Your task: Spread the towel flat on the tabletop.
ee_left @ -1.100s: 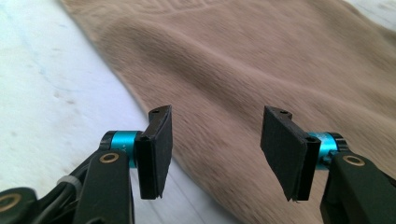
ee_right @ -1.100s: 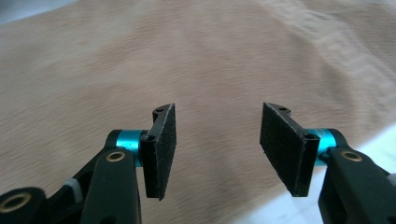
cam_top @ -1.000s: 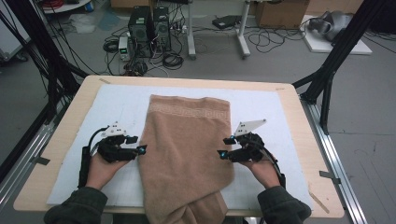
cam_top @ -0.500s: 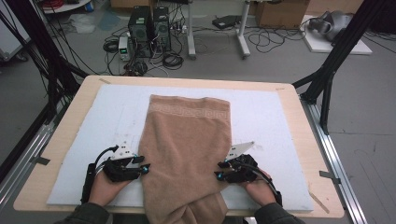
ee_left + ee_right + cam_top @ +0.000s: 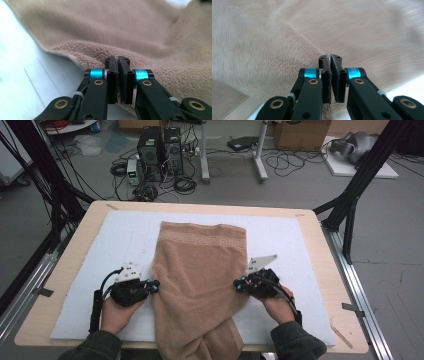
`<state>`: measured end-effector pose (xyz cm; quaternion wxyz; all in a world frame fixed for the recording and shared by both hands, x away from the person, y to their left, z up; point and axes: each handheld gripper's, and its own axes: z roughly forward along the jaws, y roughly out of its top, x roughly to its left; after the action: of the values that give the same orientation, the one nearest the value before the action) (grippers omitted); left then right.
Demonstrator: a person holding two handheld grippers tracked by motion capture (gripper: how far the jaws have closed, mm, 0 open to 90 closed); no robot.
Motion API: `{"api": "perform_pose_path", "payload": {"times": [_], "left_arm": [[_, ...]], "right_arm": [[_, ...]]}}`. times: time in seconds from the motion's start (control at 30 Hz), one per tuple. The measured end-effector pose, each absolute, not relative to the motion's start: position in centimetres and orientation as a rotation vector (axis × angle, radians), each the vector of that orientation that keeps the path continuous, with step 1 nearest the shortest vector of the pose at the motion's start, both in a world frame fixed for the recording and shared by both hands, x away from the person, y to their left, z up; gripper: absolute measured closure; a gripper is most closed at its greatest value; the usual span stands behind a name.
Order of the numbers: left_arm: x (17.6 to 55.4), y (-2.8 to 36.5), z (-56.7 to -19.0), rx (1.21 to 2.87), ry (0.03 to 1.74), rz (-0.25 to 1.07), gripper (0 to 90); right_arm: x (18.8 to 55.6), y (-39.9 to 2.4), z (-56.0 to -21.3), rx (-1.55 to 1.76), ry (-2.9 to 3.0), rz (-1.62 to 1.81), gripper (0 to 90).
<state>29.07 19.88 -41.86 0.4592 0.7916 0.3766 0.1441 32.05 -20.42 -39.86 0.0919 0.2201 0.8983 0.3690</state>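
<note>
A tan towel [image 5: 200, 265] lies lengthwise on the white mat [image 5: 110, 240], and its near end hangs over the table's front edge. My left gripper [image 5: 156, 285] is at the towel's left side edge and my right gripper [image 5: 237, 284] is at its right side edge. Both sets of jaws have just been closing. In the left gripper view the left gripper [image 5: 117, 60] has its pads together on the thick hem of the towel [image 5: 100, 27]. In the right gripper view the right gripper [image 5: 329, 58] pinches a raised fold of the towel [image 5: 362, 30].
The wooden table [image 5: 320, 230] frames the mat. Black frame legs [image 5: 350, 205] stand at its right and left far corners. Computers and cables [image 5: 160, 150] sit on the floor beyond the far edge.
Both grippers slid towards me along the towel's side edges, then eased back a little. Their jaws went from open to shut on the cloth.
</note>
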Motion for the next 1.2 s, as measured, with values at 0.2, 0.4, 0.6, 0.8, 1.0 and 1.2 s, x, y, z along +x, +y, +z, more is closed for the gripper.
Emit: {"api": "perform_pose_path", "payload": {"times": [0.2,0.4,0.6,0.8,1.0,1.2], "left_arm": [[32.3,18.8,-40.8,1.934,0.974,0.424,85.7],[34.2,19.0,-42.5,1.938,1.047,0.355,81.2],[32.7,19.8,-41.6,1.971,0.973,0.373,58.8],[30.4,21.3,-41.4,1.962,0.955,0.365,52.0],[28.1,20.7,-42.0,1.996,0.872,0.304,49.7],[27.5,18.6,-43.9,2.127,0.813,0.244,50.9]], "right_arm": [[35.9,-20.8,-38.7,0.744,2.620,1.067,87.4],[36.9,-21.0,-40.7,0.810,2.666,1.039,86.1],[35.6,-21.8,-40.4,0.819,2.618,1.110,64.6],[31.8,-22.2,-39.1,0.708,2.578,1.223,61.9],[29.6,-20.9,-39.6,0.616,2.636,1.243,56.0],[28.6,-17.4,-42.3,0.501,2.744,1.183,44.0]]}}
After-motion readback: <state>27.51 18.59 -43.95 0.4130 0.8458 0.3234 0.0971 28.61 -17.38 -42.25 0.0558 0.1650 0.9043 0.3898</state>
